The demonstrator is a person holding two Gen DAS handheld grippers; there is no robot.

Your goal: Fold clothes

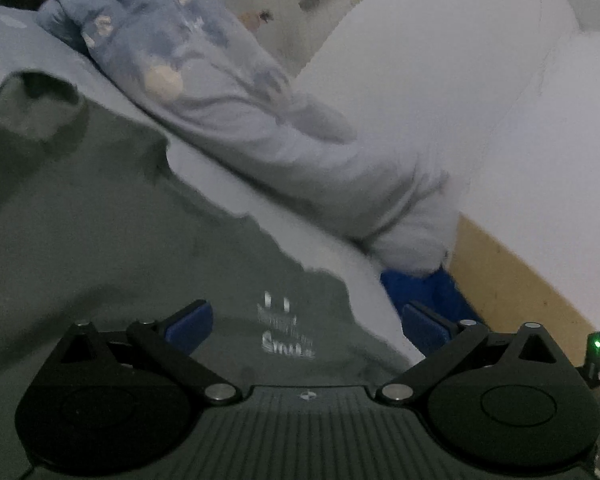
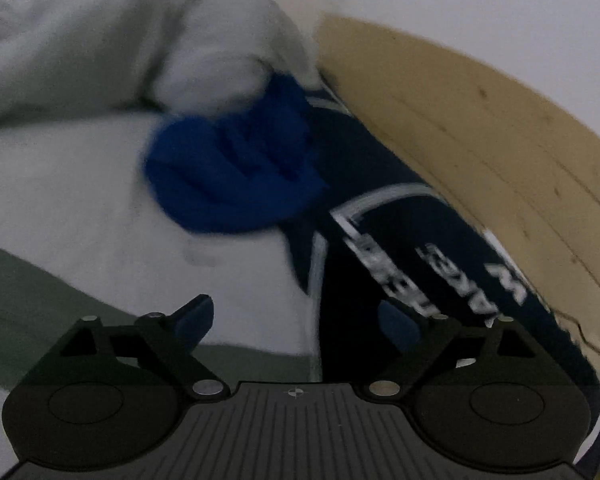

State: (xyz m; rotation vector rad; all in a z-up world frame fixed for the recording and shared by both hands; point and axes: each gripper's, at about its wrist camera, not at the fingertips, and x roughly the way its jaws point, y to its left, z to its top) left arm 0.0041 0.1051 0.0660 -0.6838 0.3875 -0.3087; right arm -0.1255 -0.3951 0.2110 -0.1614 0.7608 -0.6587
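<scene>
Both tools hanging wide and empty above the laundry, between garments.
Left tool (image 1: pixel 306 326) is hovering over the grey-green shirt (image 1: pixel 120 220) on the pale bed sheet (image 2: pixel 80 184); right tool (image 2: pixel 296 322) is hovering beyond, by the crumpled blue garment (image 2: pixel 228 168) and navy printed one (image 2: pixel 412 240); likely next, picking an edge to pinch.

The left gripper (image 1: pixel 307 322) is showing a matte black body with a ribbed grey top plate, round black housings, silver pivot screws and blue finger pads (image 1: pixel 190 326); a small unit beside it is glowing green. The right gripper (image 2: pixel 296 320) is showing the same black linkages, silver screws and blue pads (image 2: pixel 194 322)
</scene>
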